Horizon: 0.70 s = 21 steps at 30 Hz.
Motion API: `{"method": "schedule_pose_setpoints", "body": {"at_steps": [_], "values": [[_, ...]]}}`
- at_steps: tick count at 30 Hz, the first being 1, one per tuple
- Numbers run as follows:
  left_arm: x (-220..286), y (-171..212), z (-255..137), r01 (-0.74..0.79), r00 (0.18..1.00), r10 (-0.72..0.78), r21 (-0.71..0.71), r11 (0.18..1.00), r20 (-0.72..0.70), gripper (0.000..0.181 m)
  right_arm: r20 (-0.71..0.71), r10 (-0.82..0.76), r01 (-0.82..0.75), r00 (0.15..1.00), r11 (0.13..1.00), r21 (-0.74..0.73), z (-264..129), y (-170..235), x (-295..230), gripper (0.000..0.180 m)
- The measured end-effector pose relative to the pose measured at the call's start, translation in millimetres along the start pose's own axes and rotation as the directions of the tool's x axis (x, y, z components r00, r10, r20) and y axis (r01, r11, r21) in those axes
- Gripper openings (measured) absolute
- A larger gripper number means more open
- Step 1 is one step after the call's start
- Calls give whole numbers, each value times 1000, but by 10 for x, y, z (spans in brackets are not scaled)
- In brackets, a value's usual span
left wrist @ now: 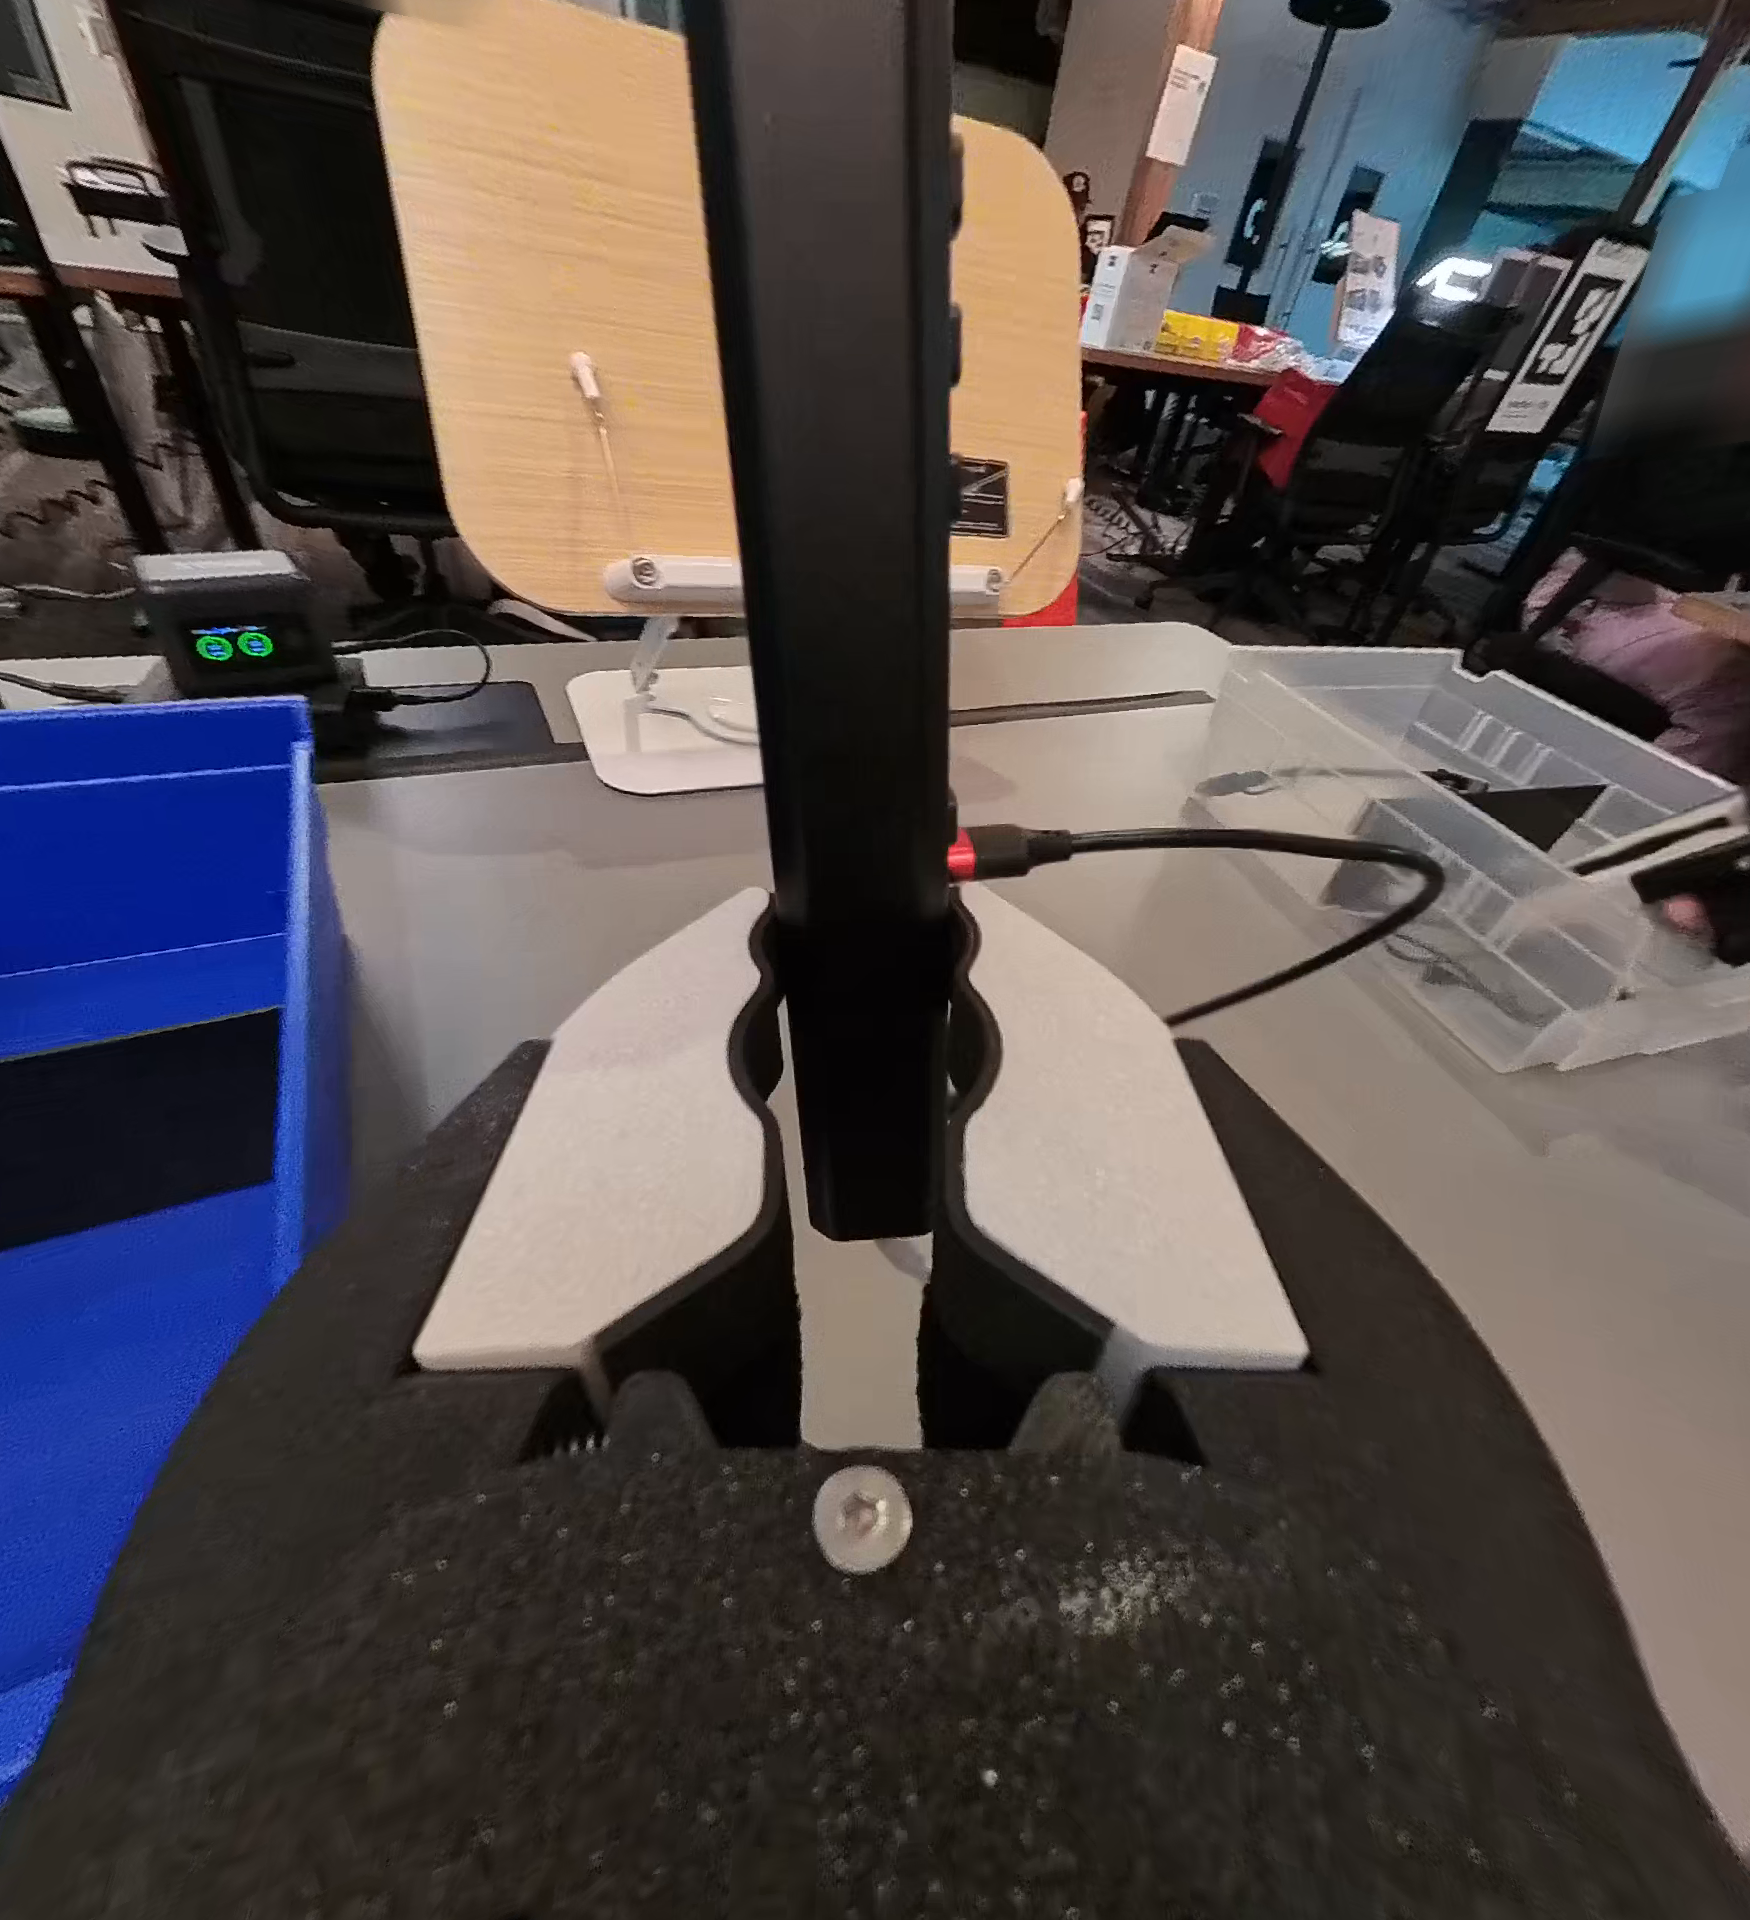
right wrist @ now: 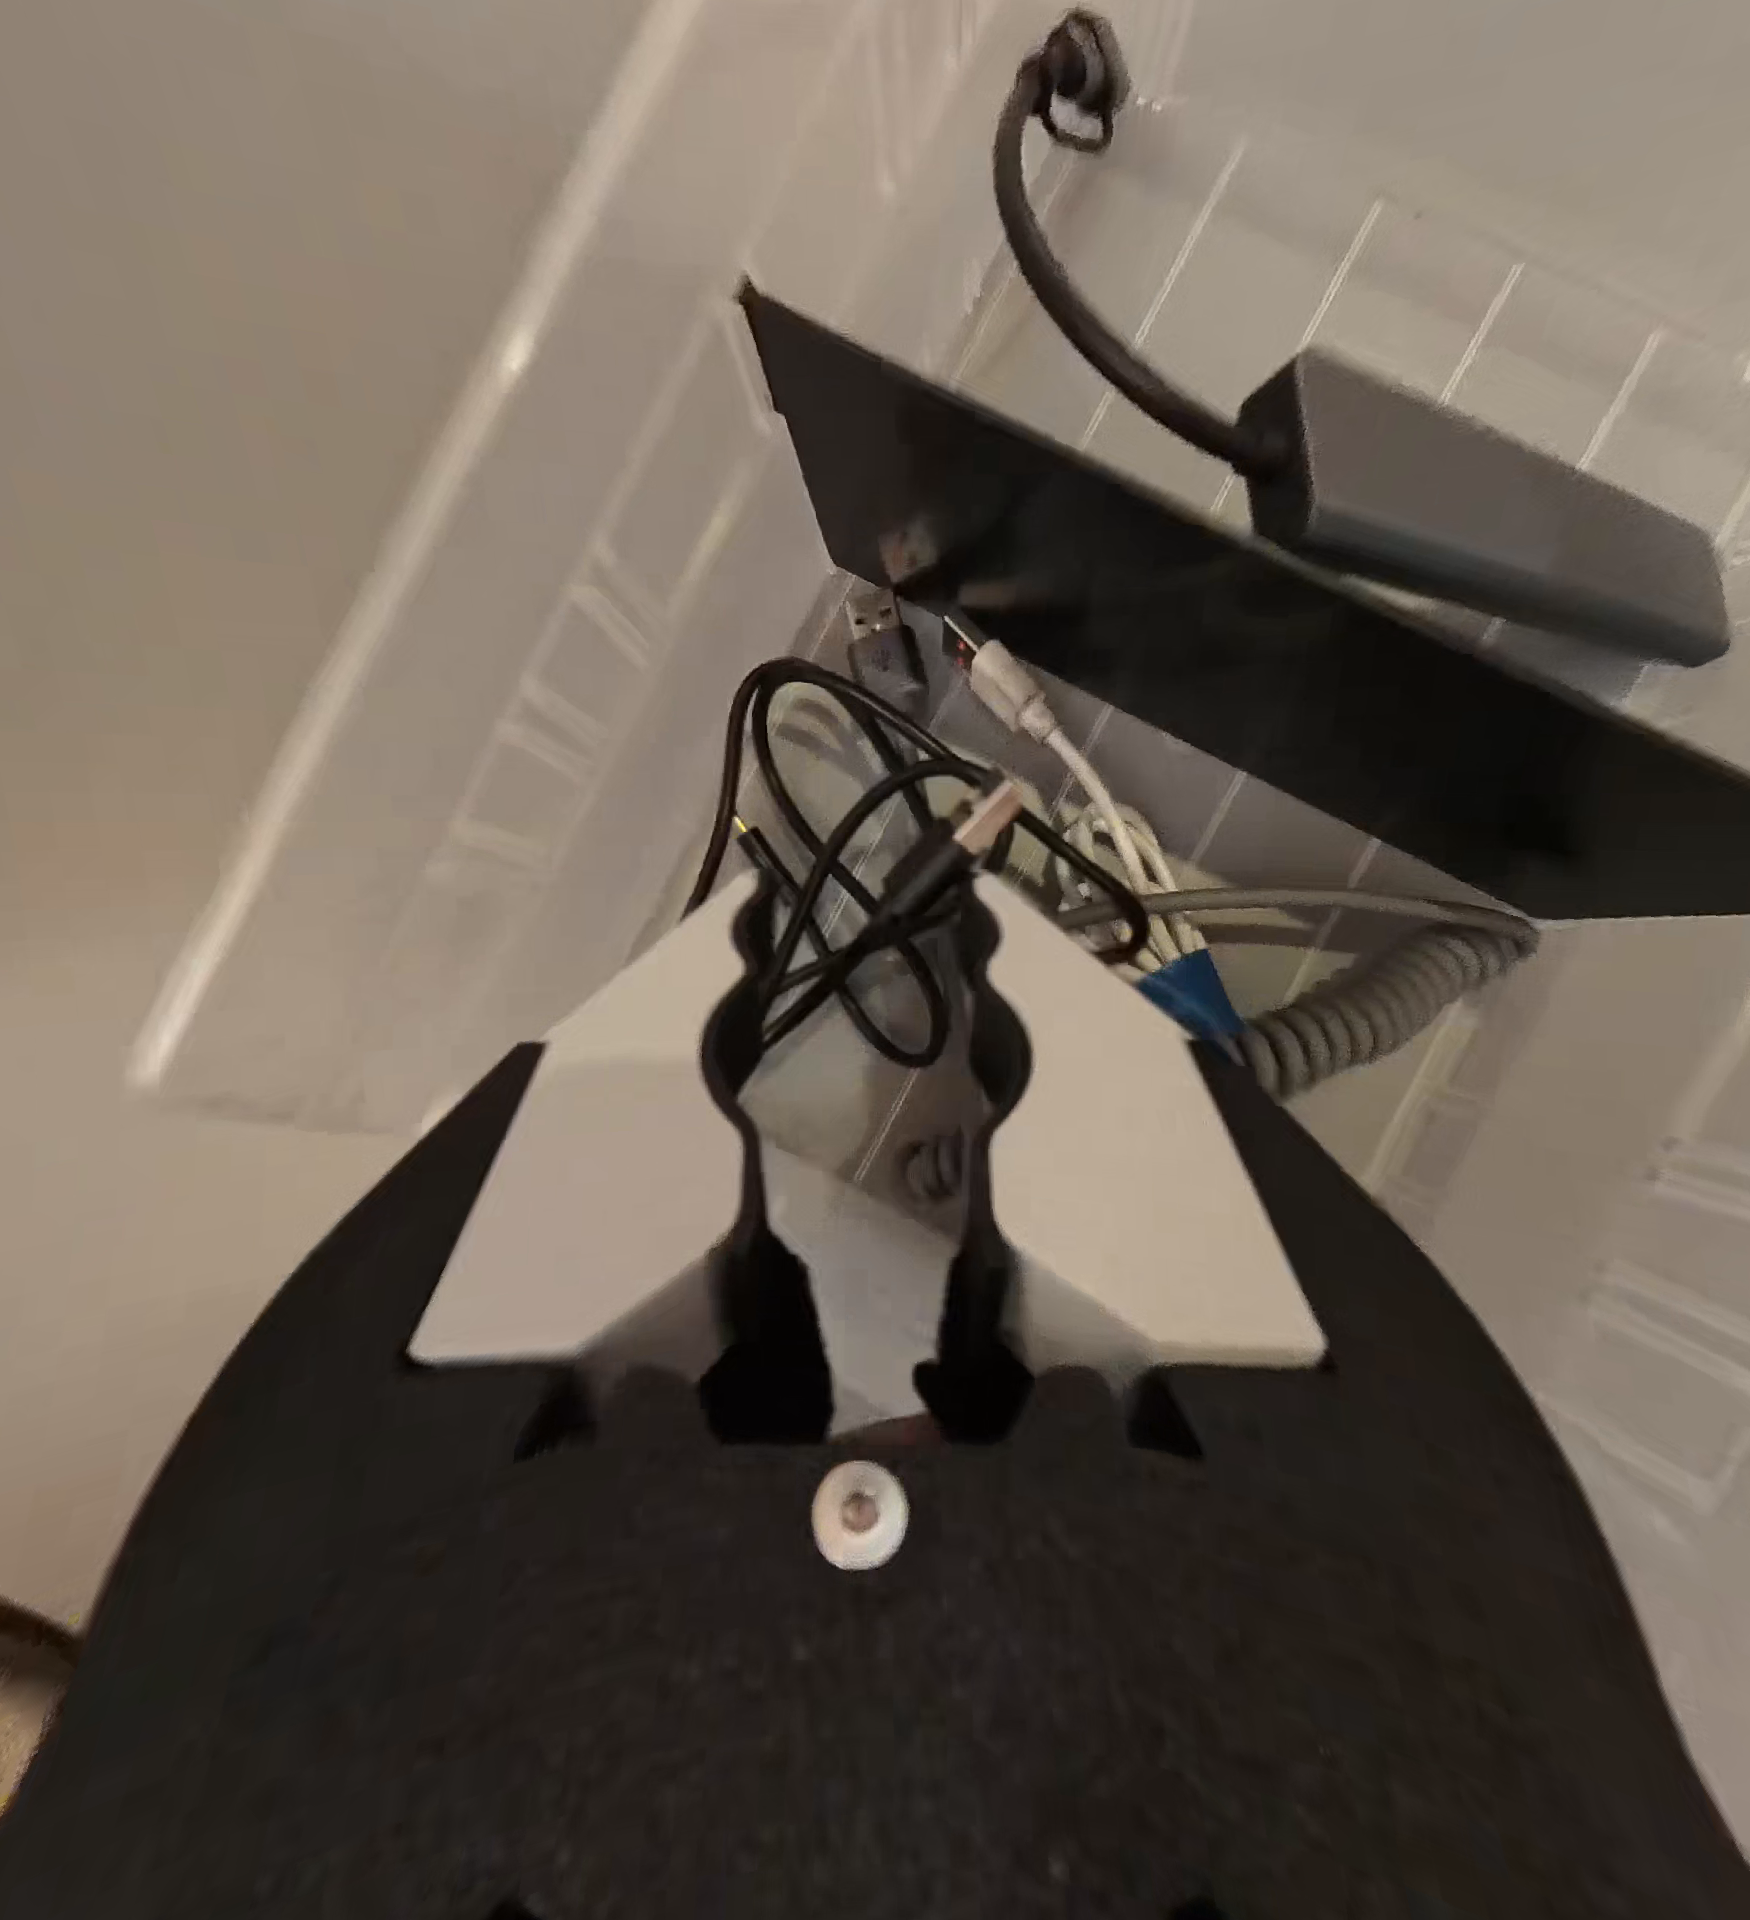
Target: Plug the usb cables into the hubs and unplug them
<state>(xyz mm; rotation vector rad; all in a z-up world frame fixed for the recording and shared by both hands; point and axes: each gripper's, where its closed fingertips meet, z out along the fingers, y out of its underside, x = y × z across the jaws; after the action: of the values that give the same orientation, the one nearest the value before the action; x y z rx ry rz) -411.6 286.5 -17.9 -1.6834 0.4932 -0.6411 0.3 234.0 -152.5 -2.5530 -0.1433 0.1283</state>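
Note:
My left gripper (left wrist: 860, 914) is shut on a long black hub (left wrist: 829, 520) and holds it upright above the grey table (left wrist: 1473, 1299). A black cable (left wrist: 1318, 862) with a red-collared plug (left wrist: 985, 854) sits in a port on the hub's right side. My right gripper (right wrist: 866, 914) is open over a clear plastic bin (right wrist: 497, 644); it also shows at the far right of the left wrist view (left wrist: 1681, 873). A coiled black USB cable (right wrist: 850, 935) passes between its fingertips, with its metal plug (right wrist: 985, 821) just past them. A grey hub (right wrist: 1473, 509) lies on a black sheet (right wrist: 1266, 686) in the bin.
A blue bin (left wrist: 102, 1039) stands close at the left. A wooden-topped stand (left wrist: 559, 312) and a small charger with green lights (left wrist: 232, 634) are at the back. In the bin, a white cable (right wrist: 1068, 769), a grey coiled cable (right wrist: 1370, 997) and further plugs lie tangled. Tip to tip, the grippers are about 45 cm apart.

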Motion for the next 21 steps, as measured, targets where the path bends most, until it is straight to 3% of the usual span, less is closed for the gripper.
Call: {"method": "schedule_pose_setpoints", "body": {"at_steps": [1, 4, 6, 9, 12, 14, 16, 18, 21], "values": [[37, 7, 4, 16, 1000, -16, 4, 1000, -19, 28, -18, -7, 7, 1000, 1000, 19, -118, -59, 8, 41], [171, 29, 18, 49, 996, -48, 13, 999, -76, 28, -66, -53, 64, 996, 982, 180, -651, -421, -113, 45], [295, 48, 36, 51, 993, -49, 14, 999, -111, 28, 3, -115, 107, 993, 935, 339, -1017, -708, -508, 44], [511, 95, 74, 29, 988, -29, -3, 1000, -151, 28, 135, -237, 158, 962, 888, 432, -1208, -860, -1238, 44], [718, 151, 105, -11, 986, 9, -14, 1000, -167, 28, 433, -409, 80, 803, 794, 602, -1399, -906, -2364, 42], [824, 180, 115, -73, 985, 71, -7, 997, -156, 28, 529, -423, 9, 736, 787, 617, -1371, -874, -2819, 41], [917, 198, 108, -126, 982, 126, 5, 992, -143, 28, 523, -441, 29, 729, 784, 621, -1229, -823, -3074, 40], [1019, 199, 87, -155, 977, 157, 30, 988, -146, 28, 419, -455, 98, 786, 760, 642, -1060, -818, -3128, 37], [1119, 173, 54, -176, 973, 183, 61, 983, -139, 28, 317, -516, 209, 796, 726, 655, -950, -740, -3206, 28]]}}
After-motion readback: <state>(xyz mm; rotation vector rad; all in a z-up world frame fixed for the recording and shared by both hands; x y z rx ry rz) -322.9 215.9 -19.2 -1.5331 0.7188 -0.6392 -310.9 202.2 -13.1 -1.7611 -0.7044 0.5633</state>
